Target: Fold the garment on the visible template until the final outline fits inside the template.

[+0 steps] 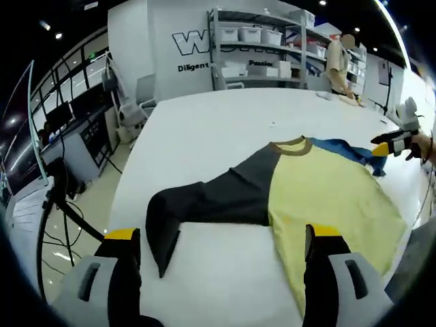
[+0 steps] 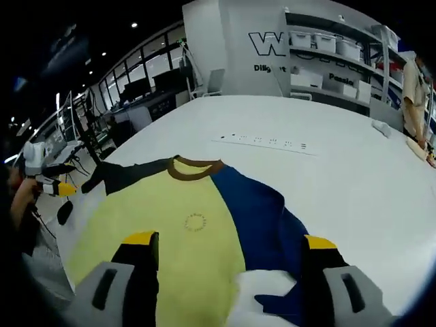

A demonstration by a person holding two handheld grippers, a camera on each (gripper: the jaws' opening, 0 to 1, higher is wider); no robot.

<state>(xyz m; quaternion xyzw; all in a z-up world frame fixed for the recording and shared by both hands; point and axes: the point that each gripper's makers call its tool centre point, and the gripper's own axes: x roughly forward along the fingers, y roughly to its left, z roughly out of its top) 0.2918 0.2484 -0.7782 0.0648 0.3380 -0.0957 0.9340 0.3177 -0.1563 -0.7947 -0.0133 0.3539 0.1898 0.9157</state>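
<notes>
A shirt lies spread flat on the white table [image 1: 204,129], with a yellow body [image 1: 327,197], a brown collar [image 1: 291,145], a dark grey sleeve [image 1: 197,204] and a blue sleeve [image 1: 344,150]. My left gripper [image 1: 223,238] hovers open above the near table edge, its jaws wide apart over the grey sleeve and the yellow hem. My right gripper [image 2: 228,242] is open too, hanging over the yellow body [image 2: 170,218] and blue sleeve [image 2: 262,211]. A white patch of fabric [image 2: 262,286] shows between its jaws. The other side's gripper appears in each view: right [image 1: 386,146], left [image 2: 58,185].
A white power strip [image 2: 262,142] lies on the table beyond the collar. Metal shelves with white bins [image 1: 262,48] stand behind the table, and a person [image 1: 338,65] works at its far end. Desks, chairs and cables [image 1: 68,204] crowd the floor beside the table.
</notes>
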